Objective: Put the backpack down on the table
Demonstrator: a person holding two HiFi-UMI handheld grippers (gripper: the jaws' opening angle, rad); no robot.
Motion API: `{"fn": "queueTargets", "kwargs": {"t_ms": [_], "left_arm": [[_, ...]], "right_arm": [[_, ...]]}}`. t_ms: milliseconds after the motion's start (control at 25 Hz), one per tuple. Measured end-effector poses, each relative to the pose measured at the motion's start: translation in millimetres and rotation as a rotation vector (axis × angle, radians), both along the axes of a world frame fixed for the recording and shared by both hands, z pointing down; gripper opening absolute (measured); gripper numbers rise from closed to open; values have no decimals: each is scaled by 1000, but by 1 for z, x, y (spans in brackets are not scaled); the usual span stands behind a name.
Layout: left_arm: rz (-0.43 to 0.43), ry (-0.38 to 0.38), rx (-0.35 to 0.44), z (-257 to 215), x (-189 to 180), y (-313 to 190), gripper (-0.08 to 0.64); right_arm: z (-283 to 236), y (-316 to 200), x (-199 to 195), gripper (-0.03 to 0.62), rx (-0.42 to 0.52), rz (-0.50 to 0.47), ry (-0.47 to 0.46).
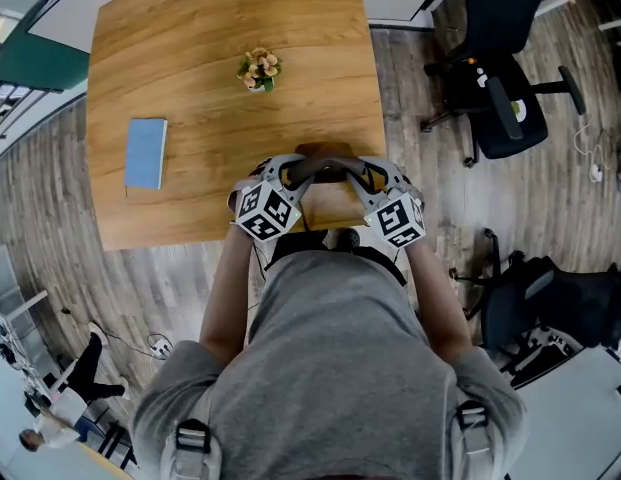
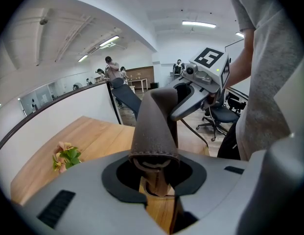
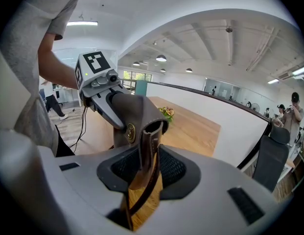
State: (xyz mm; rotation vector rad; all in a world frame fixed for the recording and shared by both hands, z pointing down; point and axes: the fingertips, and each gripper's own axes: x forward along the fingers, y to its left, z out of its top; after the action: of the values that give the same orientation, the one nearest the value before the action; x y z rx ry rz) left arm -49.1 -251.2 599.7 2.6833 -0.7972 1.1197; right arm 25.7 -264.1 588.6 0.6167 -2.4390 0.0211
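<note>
Both grippers are at the near edge of the worktop [image 1: 210, 28], and the backpack [image 1: 330, 203] sits right between them, its brown top showing just over that edge in the head view; most of its body is hidden under the grippers and the person's chest, so I cannot tell whether the base rests on the wood. It looks like soft leather, with the handle [image 2: 154, 126] folding to a peak where it is pulled up; expect the bag to sag and slump rather than stand stiff, and to carry some weight, judging by how taut that strap sits; the handle is the sensible place to take it, one gripper at each end, and that's what we have. Left gripper [image 2: 154, 177]: jaws part-way closed, pinching the dark strap; right gripper [image 3: 142, 180]: the same, clamped on the strap's other end beside a brass stud [image 3: 129, 129]. The flowers [image 1: 258, 69] and a blue book [image 1: 146, 153] lie well apart from the likely landing spot.
</note>
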Motion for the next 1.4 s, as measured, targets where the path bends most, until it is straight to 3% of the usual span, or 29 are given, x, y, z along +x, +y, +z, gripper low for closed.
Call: {"fn": "queueTargets", "kwargs": {"t_ms": [440,720,960,1400], "left_arm": [[22,-31,-47,24,-8,-10,121],[17,-53,-55,33,-8,-15,126],[30,-86,-34,40,-9,-16,141],[19,-58,-8,39,-10,-27,180]], "right_arm": [[22,-11,-9,118,-20,-26,46],[33,-17,-8,124,-41,-13,57],[41,-18,-8,143,-14,-31,119],[46,-26,-7,166,-68,25,67]]}}
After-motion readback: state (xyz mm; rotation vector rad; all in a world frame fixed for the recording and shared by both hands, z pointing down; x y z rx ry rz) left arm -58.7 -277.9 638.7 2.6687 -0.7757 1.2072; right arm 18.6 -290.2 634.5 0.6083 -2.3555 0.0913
